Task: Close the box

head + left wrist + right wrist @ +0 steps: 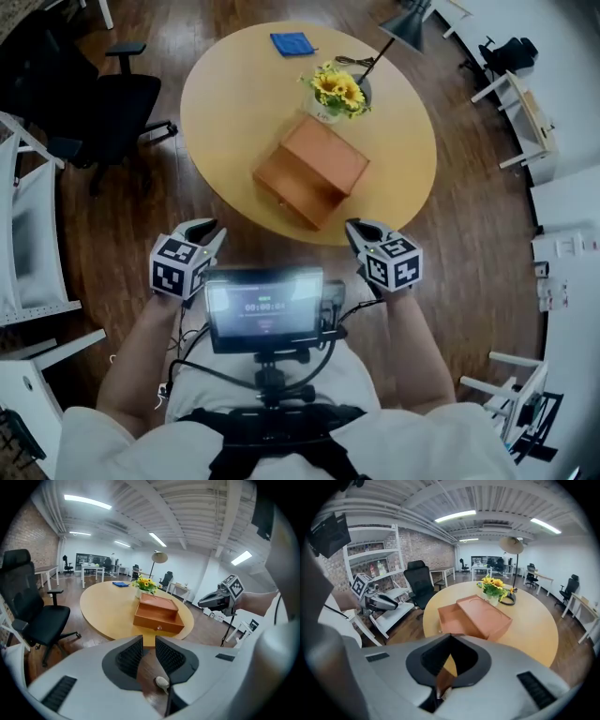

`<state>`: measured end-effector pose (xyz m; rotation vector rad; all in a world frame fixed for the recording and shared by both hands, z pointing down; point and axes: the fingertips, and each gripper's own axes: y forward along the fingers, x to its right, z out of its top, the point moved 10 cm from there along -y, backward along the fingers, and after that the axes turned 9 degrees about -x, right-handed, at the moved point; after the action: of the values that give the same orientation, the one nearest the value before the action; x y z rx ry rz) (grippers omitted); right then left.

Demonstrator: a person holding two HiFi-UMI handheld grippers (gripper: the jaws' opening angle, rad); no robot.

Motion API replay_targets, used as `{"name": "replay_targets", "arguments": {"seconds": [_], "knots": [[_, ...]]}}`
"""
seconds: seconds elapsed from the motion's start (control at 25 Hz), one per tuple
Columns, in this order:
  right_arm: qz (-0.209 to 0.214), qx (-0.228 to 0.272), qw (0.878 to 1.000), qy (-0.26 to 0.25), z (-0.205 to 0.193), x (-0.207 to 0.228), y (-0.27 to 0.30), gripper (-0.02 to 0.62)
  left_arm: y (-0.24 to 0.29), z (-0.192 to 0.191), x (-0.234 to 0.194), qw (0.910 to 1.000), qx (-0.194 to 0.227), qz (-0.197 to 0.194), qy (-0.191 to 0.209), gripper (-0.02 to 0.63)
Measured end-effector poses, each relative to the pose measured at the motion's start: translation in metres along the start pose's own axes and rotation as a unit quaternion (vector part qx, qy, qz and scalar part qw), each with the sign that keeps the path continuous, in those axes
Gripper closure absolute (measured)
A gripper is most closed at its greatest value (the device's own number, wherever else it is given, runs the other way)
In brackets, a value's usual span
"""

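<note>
The left gripper (208, 231) and right gripper (354, 228) hang off the near rim of the round tabletop (234, 112), either side of a chest-mounted screen (264, 307). Nothing stands between them and the box (323, 155), whose pulled-out drawer (286, 187) juts toward that rim. To the box's left the tabletop is broad and bare, with a narrower bare strip to its right. Flowers (337, 91) just behind the box, with a lamp (405, 26) beyond, block the far side. A blue cloth (292, 43) lies flat, well apart. An office chair (103, 103) stands off to the left.

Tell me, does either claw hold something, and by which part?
Nothing is held: the left claw and the right claw are both empty, away from the box.
</note>
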<state>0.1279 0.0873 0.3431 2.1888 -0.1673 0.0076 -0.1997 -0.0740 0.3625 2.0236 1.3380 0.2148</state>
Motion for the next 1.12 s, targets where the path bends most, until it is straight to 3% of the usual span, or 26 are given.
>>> {"name": "replay_targets", "arguments": {"seconds": [0.24, 0.4, 0.6, 0.88, 1.12], "knots": [[0.045, -0.04, 0.994, -0.091, 0.057, 0.095, 0.043, 0.594, 0.03, 0.02, 0.024, 0.9985, 0.006, 0.045, -0.03, 0.518], [0.077, -0.093, 0.979, -0.162, 0.085, 0.131, 0.086, 0.594, 0.043, 0.022, 0.039, 0.9957, 0.004, 0.07, -0.06, 0.518], [0.108, -0.15, 0.944, -0.274, 0.105, 0.15, 0.127, 0.594, 0.059, 0.018, 0.06, 0.9926, -0.007, 0.09, -0.082, 0.518], [0.173, -0.247, 0.872, -0.385, 0.114, 0.154, 0.16, 0.594, 0.081, 0.017, 0.081, 0.9897, -0.01, 0.106, -0.096, 0.518], [0.176, -0.306, 0.863, -0.362, 0.121, 0.158, 0.168, 0.594, 0.118, 0.014, 0.091, 0.9905, -0.028, 0.092, -0.099, 0.518]]}}
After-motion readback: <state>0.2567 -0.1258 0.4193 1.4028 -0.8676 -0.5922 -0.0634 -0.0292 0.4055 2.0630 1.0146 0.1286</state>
